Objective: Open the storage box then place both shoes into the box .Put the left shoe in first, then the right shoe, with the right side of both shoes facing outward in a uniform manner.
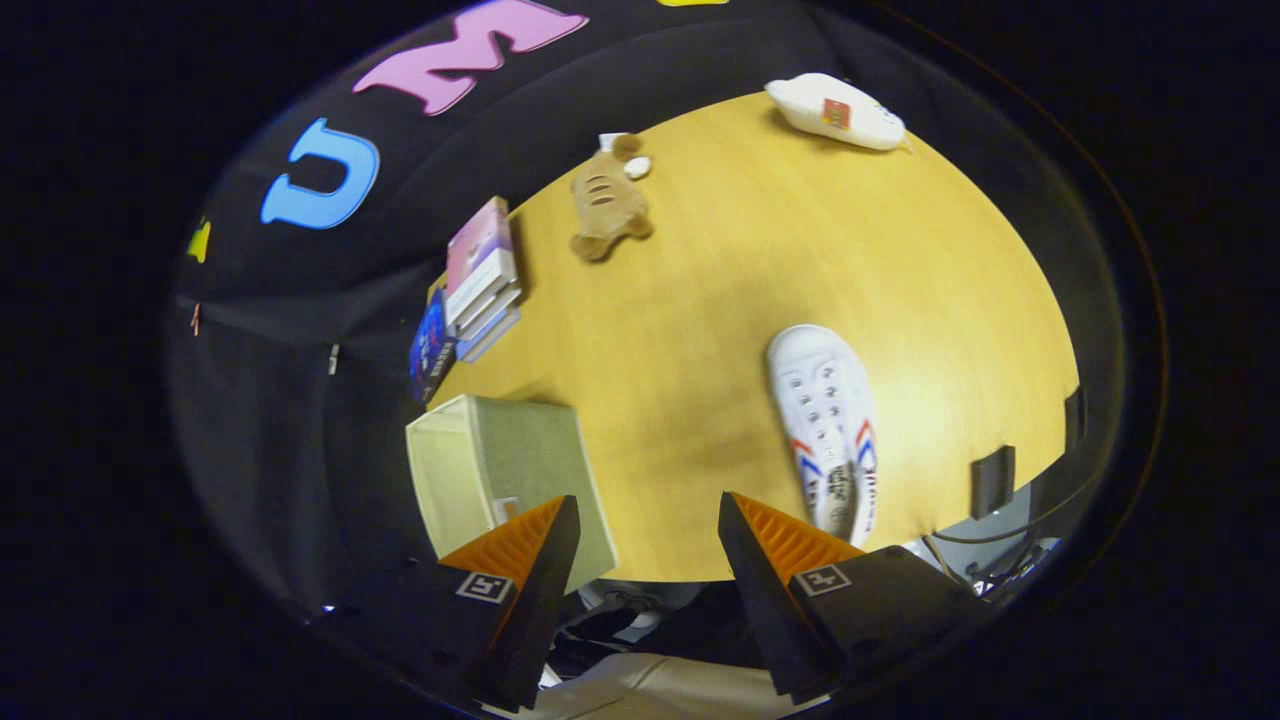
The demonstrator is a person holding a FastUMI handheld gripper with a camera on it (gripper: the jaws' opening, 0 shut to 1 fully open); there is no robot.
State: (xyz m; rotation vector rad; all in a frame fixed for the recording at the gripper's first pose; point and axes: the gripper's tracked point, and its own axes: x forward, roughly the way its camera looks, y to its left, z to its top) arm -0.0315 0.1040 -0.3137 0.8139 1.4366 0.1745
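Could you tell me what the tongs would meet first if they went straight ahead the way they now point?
Probably bare tabletop. The open tongs hold nothing; the white shoe lies off beside one finger and the green storage box beside the other. Depth is unclear.

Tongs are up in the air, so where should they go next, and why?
Probably down toward the white shoe just ahead of the open, empty tongs. The green storage box beside them already looks open, so grabbing a shoe seems next.

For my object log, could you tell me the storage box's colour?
Pale green storage box, gripper view; gripper open.
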